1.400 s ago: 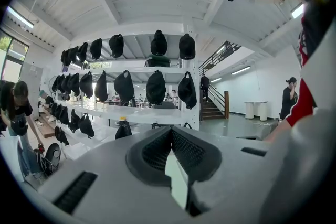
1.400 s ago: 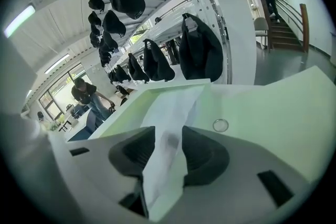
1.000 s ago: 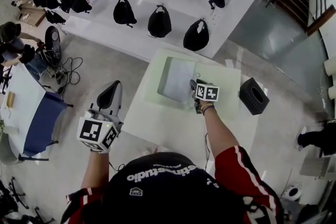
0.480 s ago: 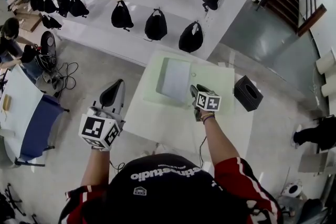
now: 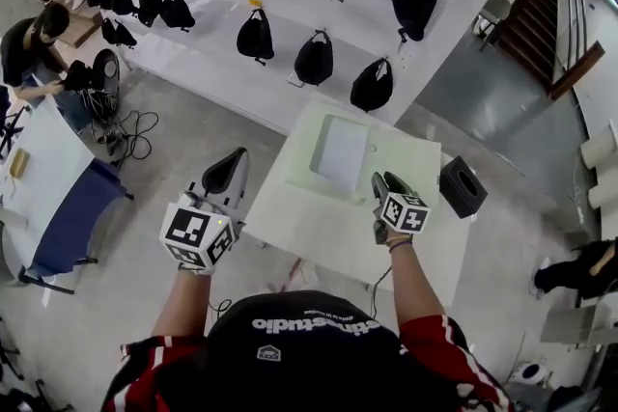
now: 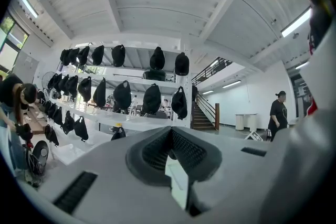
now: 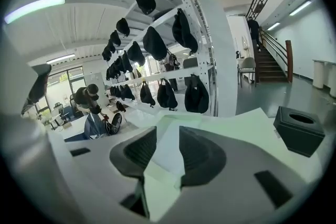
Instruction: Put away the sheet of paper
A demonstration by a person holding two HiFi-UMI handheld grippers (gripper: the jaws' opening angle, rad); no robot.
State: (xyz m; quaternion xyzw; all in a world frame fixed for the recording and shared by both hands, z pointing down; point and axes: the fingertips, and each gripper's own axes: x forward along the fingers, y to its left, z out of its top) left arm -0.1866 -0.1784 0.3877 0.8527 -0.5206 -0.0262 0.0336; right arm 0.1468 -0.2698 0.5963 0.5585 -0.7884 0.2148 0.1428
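Note:
The white sheet of paper (image 5: 341, 152) lies flat on a pale green mat (image 5: 314, 171) at the far side of the light table (image 5: 319, 227). My right gripper (image 5: 384, 180) hovers over the table just right of and nearer than the sheet. Its jaws are closing with nothing between them; through their gap the right gripper view shows the sheet (image 7: 169, 152). My left gripper (image 5: 227, 171) hangs off the table's left edge over the floor, tips together and empty. In the left gripper view, the left gripper (image 6: 169, 136) points at the shelves.
A black tissue box (image 5: 463, 187) sits off the table's right side, also in the right gripper view (image 7: 301, 129). White shelves with several black bags (image 5: 314, 59) run behind the table. A person (image 5: 34, 48) works by a blue-draped table (image 5: 58, 207) at the left. Stairs (image 5: 560, 24) rise at the right.
My right gripper has drawn back from the sheet's near right edge toward me, leaving the sheet on the mat. The left gripper has hardly moved.

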